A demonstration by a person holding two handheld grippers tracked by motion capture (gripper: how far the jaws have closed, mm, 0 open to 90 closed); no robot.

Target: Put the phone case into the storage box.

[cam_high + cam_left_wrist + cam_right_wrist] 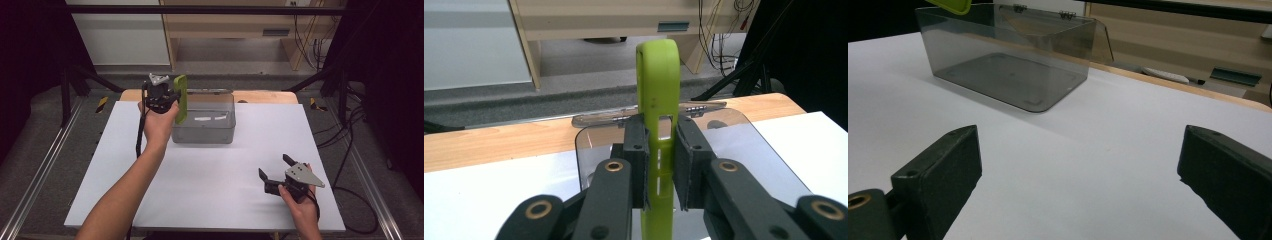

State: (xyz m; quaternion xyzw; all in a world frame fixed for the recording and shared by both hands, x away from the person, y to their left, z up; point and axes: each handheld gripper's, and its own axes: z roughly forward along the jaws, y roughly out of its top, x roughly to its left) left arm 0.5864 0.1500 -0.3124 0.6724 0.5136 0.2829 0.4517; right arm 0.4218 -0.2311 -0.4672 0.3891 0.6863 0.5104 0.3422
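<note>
The left gripper (172, 95) clamps a green phone case (181, 98) edge-on between its pads, holding it upright above the left end of the clear plastic box (205, 131), whose lid lies open behind it. The right gripper (274, 167) rests low over the white table (210, 185) near its front right corner, jaws wide apart with nothing between them
</note>
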